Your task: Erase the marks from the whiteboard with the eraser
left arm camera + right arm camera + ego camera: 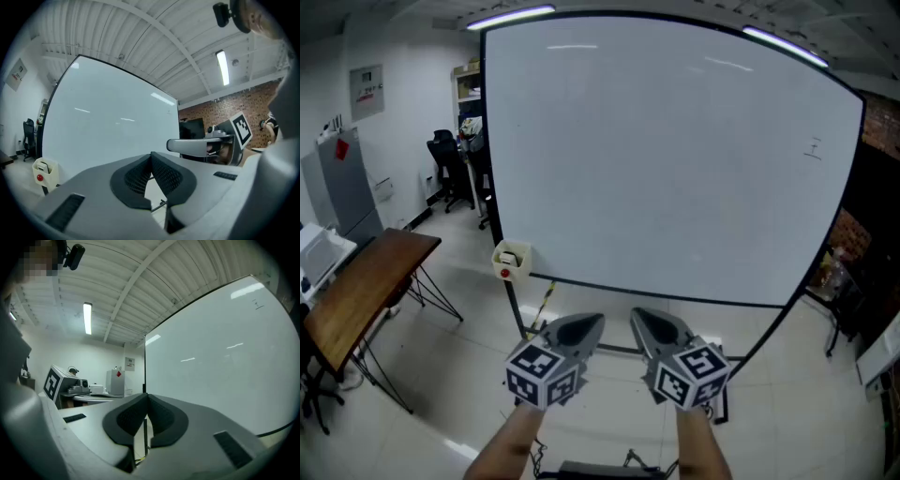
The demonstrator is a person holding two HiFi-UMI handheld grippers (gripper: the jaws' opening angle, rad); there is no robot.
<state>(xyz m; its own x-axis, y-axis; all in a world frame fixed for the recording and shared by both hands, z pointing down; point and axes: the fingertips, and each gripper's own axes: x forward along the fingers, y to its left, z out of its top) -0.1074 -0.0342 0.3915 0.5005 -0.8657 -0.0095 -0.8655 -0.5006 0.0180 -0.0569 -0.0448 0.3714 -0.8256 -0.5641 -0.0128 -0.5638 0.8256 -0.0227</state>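
A large whiteboard (675, 159) stands in front of me, with one small dark mark (813, 148) near its upper right corner. The same mark (257, 304) shows in the right gripper view. A small cream box (510, 260) with a red spot hangs at the board's lower left corner; its contents are too small to tell. I see no eraser clearly. My left gripper (581, 328) and right gripper (652, 326) hang side by side below the board's bottom edge. Both are shut, nothing between the jaws, and both are apart from the board. In their own views the left gripper (151, 154) and right gripper (146, 395) show closed tips.
A wooden folding table (366, 281) stands at the left. Behind it are a grey cabinet (342, 187) and a black office chair (448, 169). A brick wall and clutter (853, 272) lie past the board's right edge. The board's stand legs (525, 319) reach down to the floor.
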